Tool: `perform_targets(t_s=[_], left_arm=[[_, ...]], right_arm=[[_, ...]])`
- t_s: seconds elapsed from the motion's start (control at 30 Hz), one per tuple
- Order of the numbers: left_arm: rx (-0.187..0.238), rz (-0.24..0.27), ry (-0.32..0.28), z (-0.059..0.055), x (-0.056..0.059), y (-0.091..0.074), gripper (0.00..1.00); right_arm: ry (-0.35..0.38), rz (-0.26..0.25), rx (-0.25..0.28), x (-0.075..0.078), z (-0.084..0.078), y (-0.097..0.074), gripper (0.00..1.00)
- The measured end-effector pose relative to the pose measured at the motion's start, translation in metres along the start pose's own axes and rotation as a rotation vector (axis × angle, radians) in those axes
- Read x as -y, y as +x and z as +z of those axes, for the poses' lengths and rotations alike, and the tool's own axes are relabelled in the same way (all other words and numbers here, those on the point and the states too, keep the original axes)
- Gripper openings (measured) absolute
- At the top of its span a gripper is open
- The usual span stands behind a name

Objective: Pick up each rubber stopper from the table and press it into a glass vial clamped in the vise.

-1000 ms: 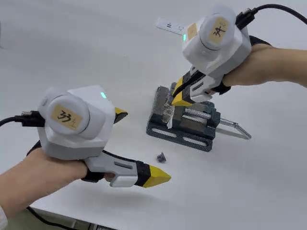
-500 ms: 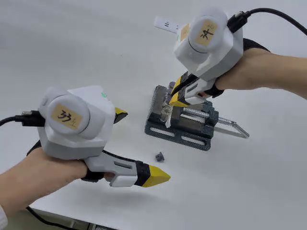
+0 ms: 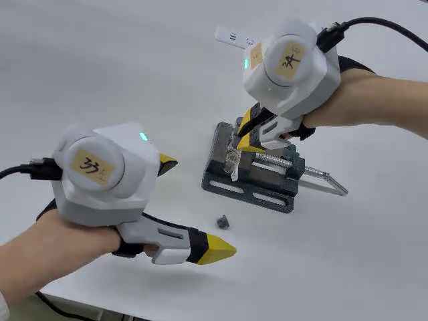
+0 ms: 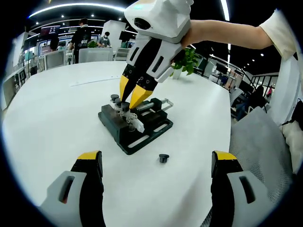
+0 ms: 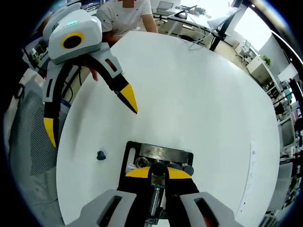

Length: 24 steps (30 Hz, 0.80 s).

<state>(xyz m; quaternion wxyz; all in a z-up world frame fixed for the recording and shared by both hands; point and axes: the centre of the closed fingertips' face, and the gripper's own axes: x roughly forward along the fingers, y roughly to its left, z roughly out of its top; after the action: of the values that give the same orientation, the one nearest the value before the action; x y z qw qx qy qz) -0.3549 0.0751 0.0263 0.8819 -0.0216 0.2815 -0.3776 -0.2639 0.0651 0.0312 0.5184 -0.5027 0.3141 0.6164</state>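
**Right gripper seating a stopper at the vise, one more waiting on the table**

The white table carries the dark vise near its middle, with the glass vial standing clamped at the vise's left end. The right gripper hangs directly over that vial, tips pointing down. Its jaws are drawn narrow, and in the right gripper view a small dark stopper sits pinched between the yellow tips, just above the vise jaws. The left gripper hovers low over the near side of the table, well apart from the vise, with its jaws spread wide and nothing between them. A loose stopper lies on the bare table just in front of the vise base and close to the left gripper's nearer tip.

The step in hand looks like the pressing one: the held stopper is at the vial mouth, though whether it has entered the neck is too small to tell. The next move likely calls for a straight downward push, kept in line with the vial so the glass is not levered sideways. After that the jaws must let go cleanly. The stopper on the table would then be the next pick
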Motion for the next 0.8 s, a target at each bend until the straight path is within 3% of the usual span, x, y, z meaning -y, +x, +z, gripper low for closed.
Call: perform_targets(t_s=[0.3, 0.4, 0.53, 0.73, 0.8], left_arm=[[-0.002, -0.001, -0.004, -0.001, 0.000, 0.000, 0.95], [-0.001, -0.002, -0.002, -0.001, 0.000, 0.000, 0.95], [0.004, -0.001, -0.001, 0.000, -0.001, 0.000, 0.95], [0.011, 0.004, 0.000, 0.002, -0.004, -0.001, 0.94], [0.019, 0.006, 0.000, 0.004, -0.006, -0.002, 0.94]], right_arm=[[-0.012, 0.009, 0.013, 0.000, 0.004, 0.000, 0.14], [-0.014, 0.002, 0.020, 0.004, 0.006, -0.004, 0.11], [0.029, 0.028, 0.041, 0.005, 0.007, -0.011, 0.02], [0.080, 0.061, 0.060, 0.013, 0.005, -0.012, 0.01], [0.087, 0.069, 0.063, 0.007, 0.005, -0.011, 0.00]])
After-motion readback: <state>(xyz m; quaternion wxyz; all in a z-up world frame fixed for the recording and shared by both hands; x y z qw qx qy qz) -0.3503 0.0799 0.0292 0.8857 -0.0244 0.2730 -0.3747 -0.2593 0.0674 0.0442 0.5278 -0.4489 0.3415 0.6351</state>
